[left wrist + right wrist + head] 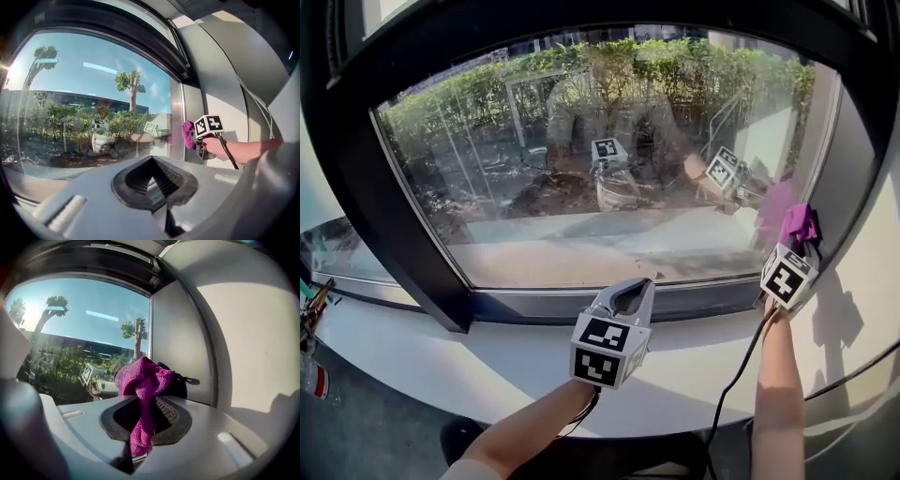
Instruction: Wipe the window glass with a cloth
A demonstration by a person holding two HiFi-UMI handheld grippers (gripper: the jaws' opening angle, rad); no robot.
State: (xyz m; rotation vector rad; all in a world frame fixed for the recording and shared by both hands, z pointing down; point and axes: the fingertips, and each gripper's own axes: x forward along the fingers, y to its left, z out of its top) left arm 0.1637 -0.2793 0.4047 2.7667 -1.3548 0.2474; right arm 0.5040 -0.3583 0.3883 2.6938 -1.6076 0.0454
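The window glass [581, 187] fills the head view inside a black frame [403, 253]. A purple cloth [800, 225] is pinched in my right gripper [802, 244], which holds it at the glass's lower right corner, beside the white side wall. From the right gripper view the cloth [145, 385] bunches out of the shut jaws [147, 399] towards the glass [84, 333]. My left gripper [633, 291] hovers over the white sill below the middle of the pane, jaws together and holding nothing [151, 161]. It looks across at the cloth [188, 133].
A white sill [487, 366] runs under the window. The white side wall [862, 234] stands close on the right. A black cable [736, 375] hangs from the right gripper. Small items [311, 309] lie at the far left edge.
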